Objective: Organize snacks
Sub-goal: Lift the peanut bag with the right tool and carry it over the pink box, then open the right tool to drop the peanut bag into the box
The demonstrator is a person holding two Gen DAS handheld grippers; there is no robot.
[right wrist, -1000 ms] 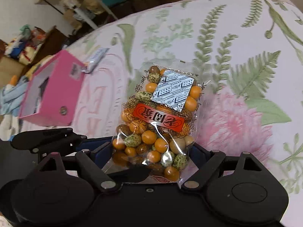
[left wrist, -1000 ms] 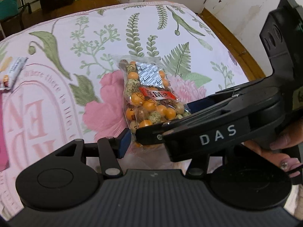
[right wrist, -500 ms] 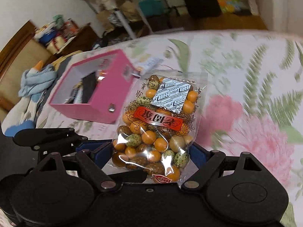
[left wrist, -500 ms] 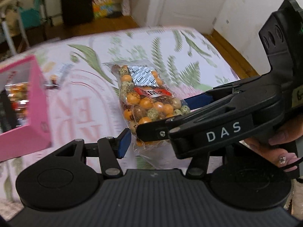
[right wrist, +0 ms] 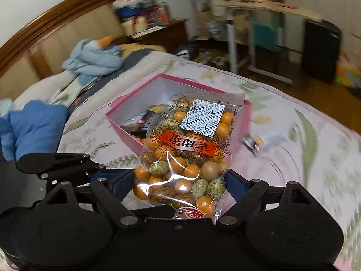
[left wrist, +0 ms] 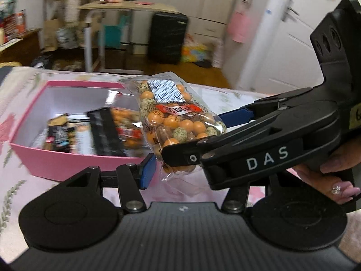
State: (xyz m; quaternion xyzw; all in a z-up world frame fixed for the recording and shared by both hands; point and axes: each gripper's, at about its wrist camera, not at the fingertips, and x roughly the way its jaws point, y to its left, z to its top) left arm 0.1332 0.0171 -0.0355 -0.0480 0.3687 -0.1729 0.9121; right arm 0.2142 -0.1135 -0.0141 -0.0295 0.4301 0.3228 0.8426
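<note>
My right gripper [right wrist: 179, 180] is shut on a clear bag of orange and speckled coated nuts [right wrist: 187, 155] and holds it in the air, near the pink box [right wrist: 126, 103]. In the left wrist view the same bag [left wrist: 178, 124] hangs beside the pink box [left wrist: 65, 160], which holds several snack packs [left wrist: 101, 133]. The right gripper's black body [left wrist: 266, 151] crosses in front of my left gripper [left wrist: 187, 169], which is open and empty, its blue pad [left wrist: 147, 171] beside the bag.
The box sits on a floral pink bedspread [right wrist: 304, 158]. A small snack packet [right wrist: 261, 141] lies on the bed right of the box. Blue clothes [right wrist: 29, 126] and a wooden headboard [right wrist: 52, 38] are at the left. A desk and a black suitcase [left wrist: 168, 38] stand beyond the bed.
Both grippers have swung left and tilted up. The bag of nuts, lifted off the bedspread, has travelled with the right gripper to the pink box.
</note>
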